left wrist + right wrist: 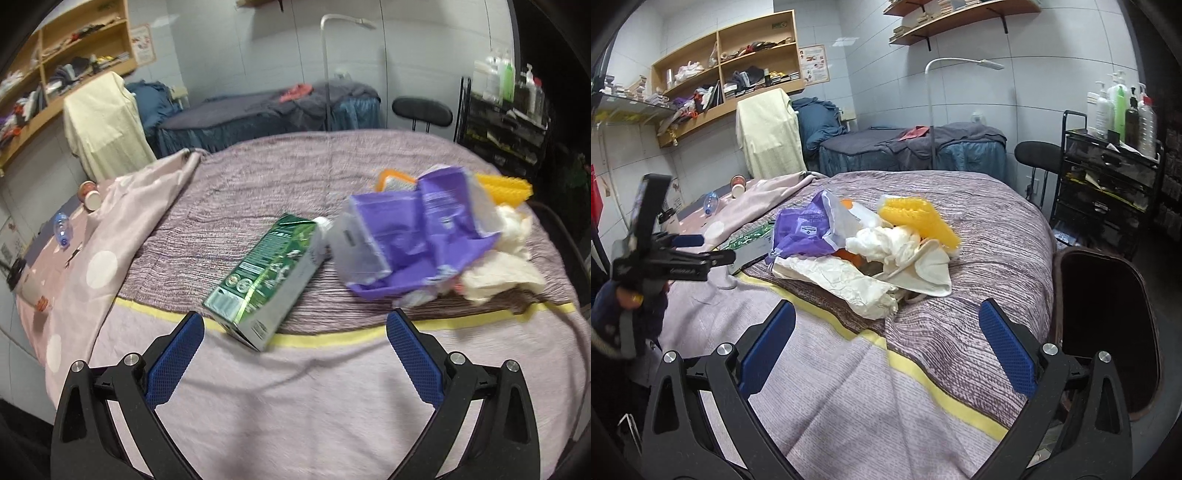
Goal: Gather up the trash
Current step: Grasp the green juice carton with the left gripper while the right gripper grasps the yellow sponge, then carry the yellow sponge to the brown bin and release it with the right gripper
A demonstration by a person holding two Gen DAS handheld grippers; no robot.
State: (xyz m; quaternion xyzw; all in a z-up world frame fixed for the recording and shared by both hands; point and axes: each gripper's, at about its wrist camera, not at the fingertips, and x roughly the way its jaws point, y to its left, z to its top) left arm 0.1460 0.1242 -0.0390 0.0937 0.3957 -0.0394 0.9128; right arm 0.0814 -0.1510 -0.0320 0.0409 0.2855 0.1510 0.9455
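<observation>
Left wrist view: left gripper point(295, 325) spread wide, holding nothing, above the bed point(295, 398). Green carton point(266, 277) on its side just ahead of the fingers, across the yellow stripe point(332, 338). Purple bag point(417, 236) touches its cap end; white paper point(498, 273) beside that.

Right wrist view: right gripper point(886, 314) spread, empty. Paper point(849, 284), purple bag point(801, 232) and yellow tray point(919, 218) heaped mid-bed. Dark bin point(1108, 332) at the bed's right edge.

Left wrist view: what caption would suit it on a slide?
Open left claw approaching a green carton lying beside a purple plastic bag on the bed.
</observation>
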